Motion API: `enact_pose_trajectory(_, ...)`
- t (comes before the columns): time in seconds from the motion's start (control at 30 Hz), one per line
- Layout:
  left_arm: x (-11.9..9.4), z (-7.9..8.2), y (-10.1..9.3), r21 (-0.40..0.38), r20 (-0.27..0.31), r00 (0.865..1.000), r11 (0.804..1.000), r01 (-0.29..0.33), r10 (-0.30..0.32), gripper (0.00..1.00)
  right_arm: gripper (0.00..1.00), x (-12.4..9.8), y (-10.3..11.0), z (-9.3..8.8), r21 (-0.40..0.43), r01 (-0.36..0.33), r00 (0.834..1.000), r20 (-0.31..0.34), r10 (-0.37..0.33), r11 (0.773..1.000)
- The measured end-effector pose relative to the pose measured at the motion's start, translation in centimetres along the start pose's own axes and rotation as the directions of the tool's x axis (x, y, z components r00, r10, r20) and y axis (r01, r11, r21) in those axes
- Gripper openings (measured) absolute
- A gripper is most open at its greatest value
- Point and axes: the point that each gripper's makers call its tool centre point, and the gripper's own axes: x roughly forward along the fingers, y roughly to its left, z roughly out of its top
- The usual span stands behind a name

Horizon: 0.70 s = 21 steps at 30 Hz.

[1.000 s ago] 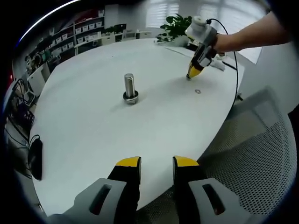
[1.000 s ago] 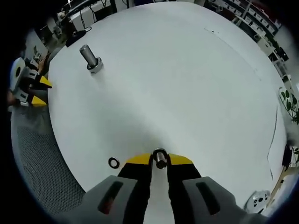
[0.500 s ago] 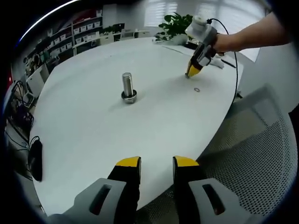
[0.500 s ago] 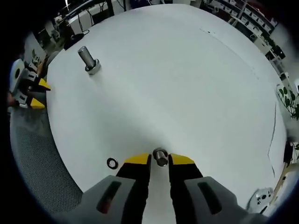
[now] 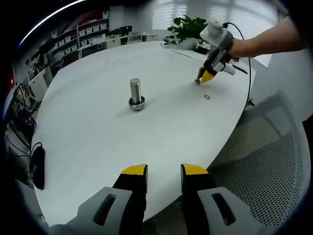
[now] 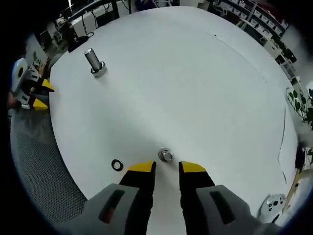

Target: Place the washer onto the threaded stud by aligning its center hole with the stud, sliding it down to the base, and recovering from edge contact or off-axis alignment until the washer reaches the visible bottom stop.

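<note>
So the right gripper (image 6: pixel 166 167) has its jaws apart with nothing between them, sitting low over the white worktop (image 6: pixel 195 88). Just past its tips there's a small metal piece (image 6: pixel 166 155) lying on the surface. It looks like a nut or thick ring, but I can't really tell at this size. The washer (image 6: pixel 117 165), a thin dark ring, lies flat off to the side of the jaws, near the worktop edge. The stud (image 6: pixel 93 59) stands upright on its base well across the worktop, closer to the left gripper (image 5: pixel 164 172), which hangs back at the near edge with a narrow gap between its jaws, carrying nothing.

My take on doing this well: a flat washer on a smooth top is a pain to pinch. I'd come in with one jaw on each side of the rim, tips right on the surface, and close slowly so it doesn't skate away. Grip it by the edge so the hole stays free, since you'll need to see it over the stud (image 5: pixel 135 90) later.
</note>
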Motion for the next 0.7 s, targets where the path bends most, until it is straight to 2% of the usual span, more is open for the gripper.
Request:
enact_pose_trajectory(0.5, -0.1, 0.1, 0.0, -0.001, 0.005, 1.0, 1.0, -0.008, 0.008, 0.25, 0.24, -0.2, 2.4, -1.9, 0.014, -0.028, 1.0, -0.004, 0.028, 1.0)
enact_pose_trajectory(0.7, -0.1, 0.3, 0.1, 0.004, 0.013, 1.0, 1.0, -0.012, 0.012, 0.25, 0.25, -0.3, 4.0, -1.7, -0.013, -0.067, 0.997, 0.024, 0.067, 0.998)
